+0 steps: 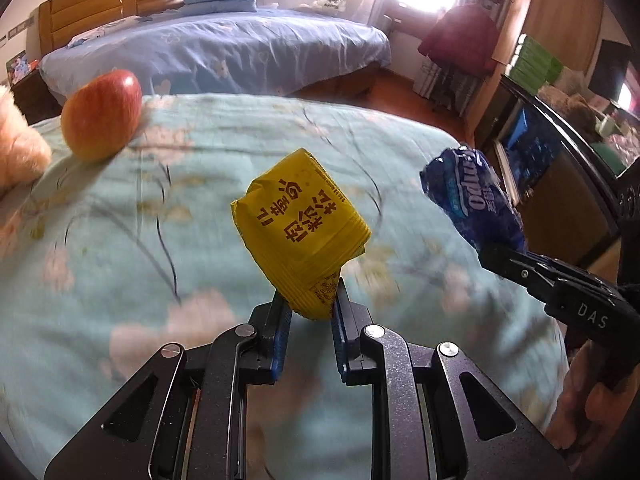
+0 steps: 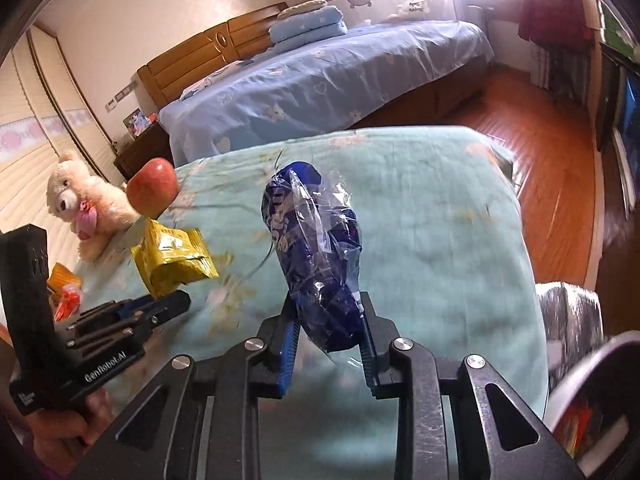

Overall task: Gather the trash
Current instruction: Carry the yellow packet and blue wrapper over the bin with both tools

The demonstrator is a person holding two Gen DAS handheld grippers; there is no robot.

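Note:
My left gripper (image 1: pixel 310 300) is shut on a crumpled yellow snack wrapper (image 1: pixel 300 220) and holds it up over the teal flowered cloth (image 1: pixel 120 240). In the right wrist view the same yellow wrapper (image 2: pixel 172 260) sticks out of the left gripper (image 2: pixel 160 304) at the left. My right gripper (image 2: pixel 326 312) is shut on a blue plastic wrapper (image 2: pixel 316 248), pinched at its lower end and standing upright. The left wrist view shows that blue wrapper (image 1: pixel 472 200) in the right gripper (image 1: pixel 500 256) at the right edge.
A red apple (image 2: pixel 154 188) and a cream teddy bear (image 2: pixel 84 208) sit at the cloth's far left. Orange packets (image 2: pixel 64 292) lie near the left edge. A silvery bag (image 2: pixel 568 320) and a dark round rim (image 2: pixel 592 380) are at the lower right. A blue bed stands behind.

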